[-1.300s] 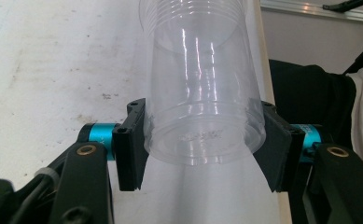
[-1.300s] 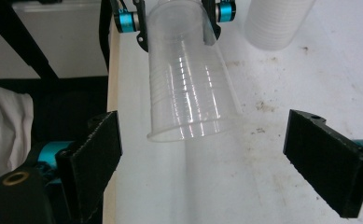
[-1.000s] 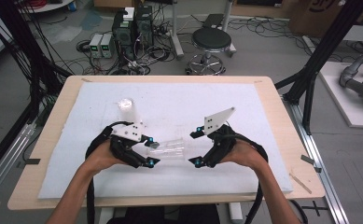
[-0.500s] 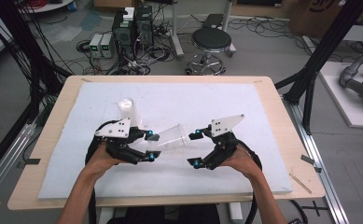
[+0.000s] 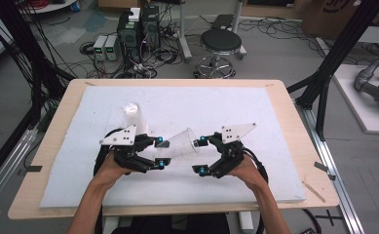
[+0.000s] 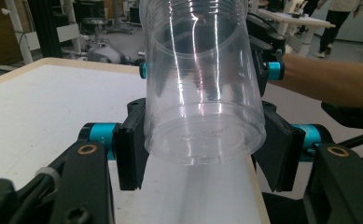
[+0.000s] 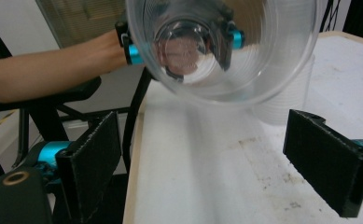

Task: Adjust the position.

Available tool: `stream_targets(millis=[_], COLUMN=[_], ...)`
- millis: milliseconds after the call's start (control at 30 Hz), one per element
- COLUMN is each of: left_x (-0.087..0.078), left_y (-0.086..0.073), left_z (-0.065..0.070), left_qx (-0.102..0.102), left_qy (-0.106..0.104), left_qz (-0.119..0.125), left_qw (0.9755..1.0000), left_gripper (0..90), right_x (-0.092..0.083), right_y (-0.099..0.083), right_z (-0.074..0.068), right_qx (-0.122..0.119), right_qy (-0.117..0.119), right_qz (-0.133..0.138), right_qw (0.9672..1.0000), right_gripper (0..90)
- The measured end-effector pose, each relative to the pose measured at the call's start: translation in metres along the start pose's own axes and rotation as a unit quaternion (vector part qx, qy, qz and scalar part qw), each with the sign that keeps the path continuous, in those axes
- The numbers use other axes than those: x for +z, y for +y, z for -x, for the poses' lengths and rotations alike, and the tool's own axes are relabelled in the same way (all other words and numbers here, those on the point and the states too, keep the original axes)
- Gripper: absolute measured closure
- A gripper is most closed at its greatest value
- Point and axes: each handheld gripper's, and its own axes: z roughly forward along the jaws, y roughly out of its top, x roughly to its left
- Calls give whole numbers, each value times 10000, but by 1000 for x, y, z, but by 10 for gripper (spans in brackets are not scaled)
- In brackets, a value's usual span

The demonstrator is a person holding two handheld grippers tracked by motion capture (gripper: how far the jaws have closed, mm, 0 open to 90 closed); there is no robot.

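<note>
A clear plastic cup (image 5: 182,142) hangs on its side above the white mat, its mouth toward my right gripper. My left gripper (image 5: 161,154) is shut on the cup's base end. In the left gripper view the two black pads (image 6: 131,142) press the cup (image 6: 202,88) from both sides. My right gripper (image 5: 201,156) stands open just off the cup's rim without touching it. In the right gripper view the cup's open mouth (image 7: 263,70) sits above and between the wide-apart pads (image 7: 328,163), and the left gripper (image 7: 135,51) shows behind it.
A second clear cup (image 5: 132,115) stands upright on the white mat (image 5: 255,107) behind my left gripper, and appears beyond the held cup (image 7: 289,100) in the right gripper view. The mat covers a wooden table (image 5: 294,117). A stool and cables are on the floor beyond.
The cup lay low and flat between the grippers; my left gripper has tipped its mouth end upward. The right gripper has drawn slightly right and down, still open.
</note>
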Motion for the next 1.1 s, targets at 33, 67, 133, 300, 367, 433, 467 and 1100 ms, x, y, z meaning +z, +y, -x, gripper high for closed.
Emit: stream_targets(millis=[33, 67, 133, 300, 367, 433, 467, 1100], left_x=[2, 4, 6, 13, 15, 16, 17, 22], left_y=[-1, -3, -4, -6, -5, -5, -5, -6], left_z=[0, 1, 2, 3, 4, 4, 4, 5], left_qx=[2, -2, -14, -32, -5, 8, 10, 30], left_qy=[-7, -25, -43, -103, -125, -140, -145, -233], left_qz=[5, 33, 42, 51, 56, 42, 32, -56], left_qw=[10000, 10000, 10000, 9999, 9999, 9999, 9999, 9997], left_gripper=[420, 420, 420, 420, 420, 420, 420, 420], right_x=[1, 1, 3, 6, 8, 8, 9, 8], right_y=[0, 0, 1, 2, 2, 3, 3, 5], right_z=[0, 0, 1, 1, 1, 1, 1, 2], right_qx=[17, 19, 44, 90, 84, 60, 55, 30], right_qy=[19, 58, 105, 200, 233, 247, 267, 356], right_qz=[27, 74, 159, 315, 364, 412, 461, 560], right_qw=[10000, 10000, 9998, 9993, 9990, 9988, 9986, 9978], right_gripper=[112, 112, 112, 112, 112, 112, 113, 206])
